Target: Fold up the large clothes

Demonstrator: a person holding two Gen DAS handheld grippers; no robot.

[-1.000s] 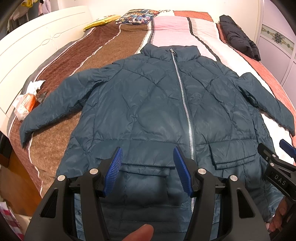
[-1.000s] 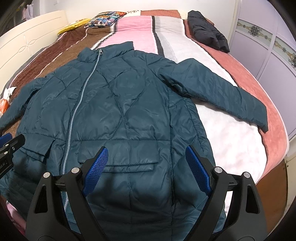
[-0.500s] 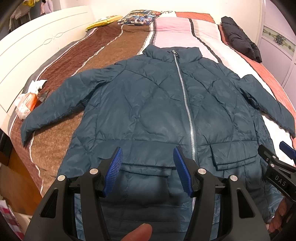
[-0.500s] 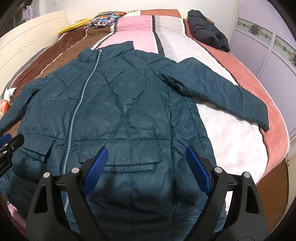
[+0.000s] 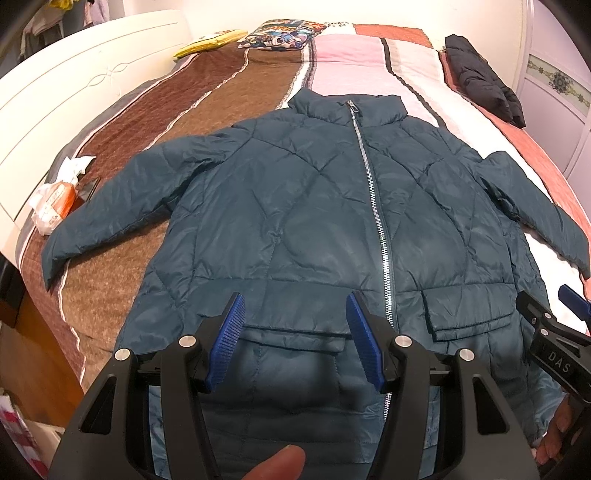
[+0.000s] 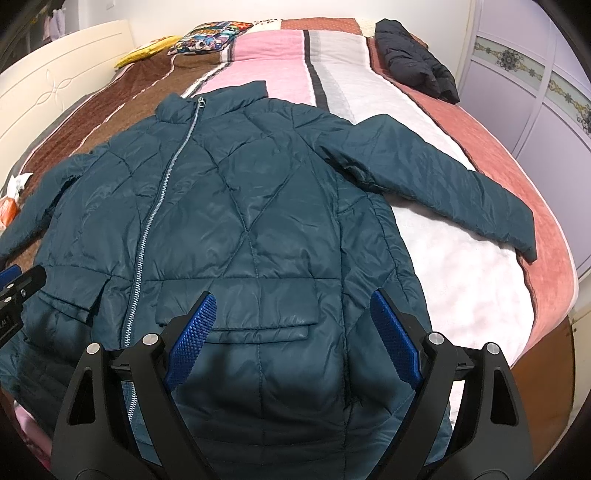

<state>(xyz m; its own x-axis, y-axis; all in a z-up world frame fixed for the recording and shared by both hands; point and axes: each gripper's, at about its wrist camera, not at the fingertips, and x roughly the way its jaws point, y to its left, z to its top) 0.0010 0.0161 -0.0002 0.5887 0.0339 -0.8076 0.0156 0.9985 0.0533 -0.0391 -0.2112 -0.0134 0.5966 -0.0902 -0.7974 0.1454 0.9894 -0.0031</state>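
Teal quilting covered most of both views: the jacket [image 5: 295, 221] lay face up and zipped across the bed [image 5: 240, 99], collar toward the far edge, hem toward the near edge, sleeves spread to either side. Its hem was hidden behind the gripper bodies in both views, so how it sat at the near edge could not be told. The left sleeve cuff [image 5: 55, 251] reached almost to the bed's left edge, near a crumpled packet [image 5: 51, 203] whose print was too blurred to read. The right sleeve [image 6: 443, 184] ran out toward the right edge.

The left hand-held gripper [image 5: 295, 336] hung above the lower front by a pocket flap [image 5: 295, 332], jaws wide, gripping nothing. The right hand-held gripper [image 6: 291, 339] was likewise wide and empty over the other pocket flap [image 6: 236, 310]. A black garment [image 6: 413, 59] lay bunched at the far right corner, its shape unclear. A patterned pillow [image 5: 284, 33] sat at the far edge.
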